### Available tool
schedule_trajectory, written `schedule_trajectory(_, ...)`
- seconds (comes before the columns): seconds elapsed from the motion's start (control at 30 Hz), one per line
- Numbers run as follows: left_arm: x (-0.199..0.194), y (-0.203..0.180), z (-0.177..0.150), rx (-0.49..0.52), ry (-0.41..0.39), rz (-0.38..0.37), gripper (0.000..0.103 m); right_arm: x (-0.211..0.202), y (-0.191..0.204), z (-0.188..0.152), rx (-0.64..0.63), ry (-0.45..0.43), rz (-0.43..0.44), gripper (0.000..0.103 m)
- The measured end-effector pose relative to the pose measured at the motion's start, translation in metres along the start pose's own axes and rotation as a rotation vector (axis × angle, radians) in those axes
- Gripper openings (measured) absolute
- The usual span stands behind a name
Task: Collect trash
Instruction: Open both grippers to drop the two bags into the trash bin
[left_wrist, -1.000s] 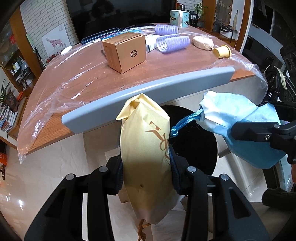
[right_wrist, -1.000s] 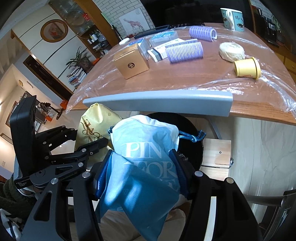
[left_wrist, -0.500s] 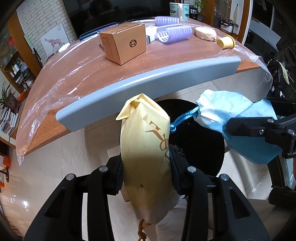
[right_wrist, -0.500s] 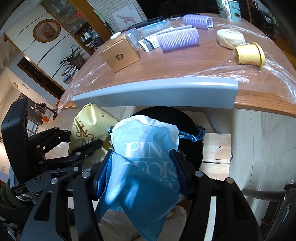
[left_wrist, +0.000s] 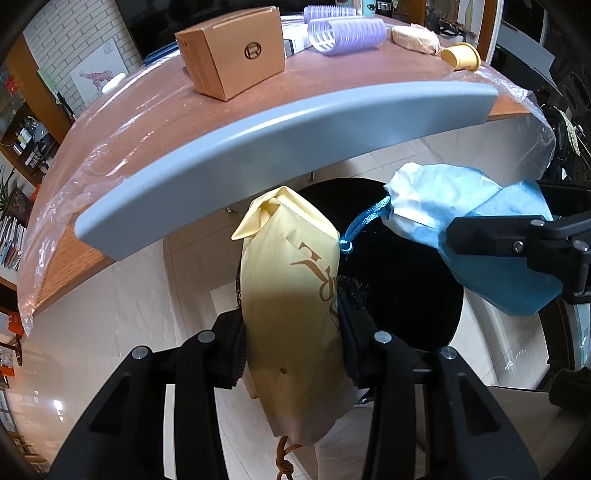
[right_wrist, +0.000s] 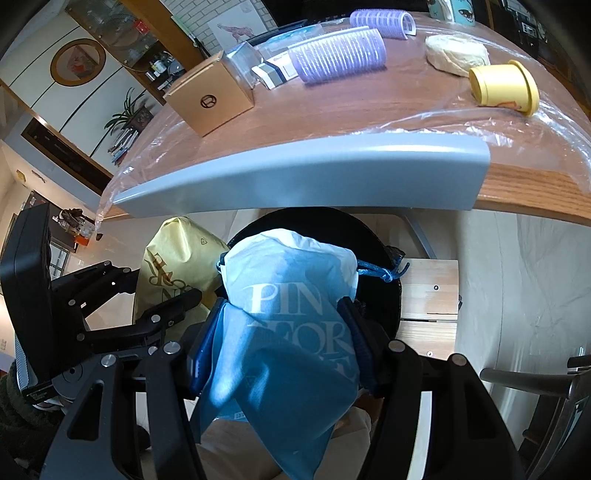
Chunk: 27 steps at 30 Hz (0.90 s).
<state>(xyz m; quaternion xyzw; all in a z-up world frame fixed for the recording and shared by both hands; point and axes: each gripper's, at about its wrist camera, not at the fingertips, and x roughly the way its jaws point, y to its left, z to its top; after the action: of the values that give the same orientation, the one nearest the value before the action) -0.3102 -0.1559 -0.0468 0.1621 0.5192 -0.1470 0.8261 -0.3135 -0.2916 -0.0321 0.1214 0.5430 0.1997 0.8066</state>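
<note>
My left gripper (left_wrist: 291, 332) is shut on a yellow paper bag (left_wrist: 291, 288) with gold lettering, which stands up between the pads. My right gripper (right_wrist: 284, 332) is shut on a blue and white bag (right_wrist: 291, 317) with a blue drawstring (right_wrist: 380, 271). Both bags hang side by side over a round black bin (left_wrist: 402, 280) lined with a black sack, below the table's edge. In the right wrist view the yellow bag (right_wrist: 173, 258) and the left gripper (right_wrist: 162, 314) show at the left; in the left wrist view the blue bag (left_wrist: 461, 229) shows at the right.
A grey guard strip (left_wrist: 280, 136) runs along the edge of the wooden table (left_wrist: 147, 110), which is covered with clear film. On it lie a brown box (left_wrist: 232, 51), purple hair rollers (right_wrist: 340, 55), a yellow cup (right_wrist: 504, 86) and a pale lump (right_wrist: 458, 53). A wooden stool (right_wrist: 428, 295) stands beside the bin.
Both grippers have sunk with their bags toward the black bin. The table edge now sits higher in both views, and the bin looks larger. Neither grip has changed.
</note>
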Motion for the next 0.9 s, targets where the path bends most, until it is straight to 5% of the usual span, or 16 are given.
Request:
schedule_trajectory(0.7, 0.042, -0.002, 0.014, 0.017, 0.081, -0.01, 0.042, 0.042, -0.006, 0.005, -0.007, 0.067, -0.046, 0.06)
schedule_trajectory(0.9, 0.04, 0.0, 0.012, 0.023, 0.055, -0.016, 0.074, 0.035, -0.009, 0.004, -0.002, 0.036, -0.066, 0.079)
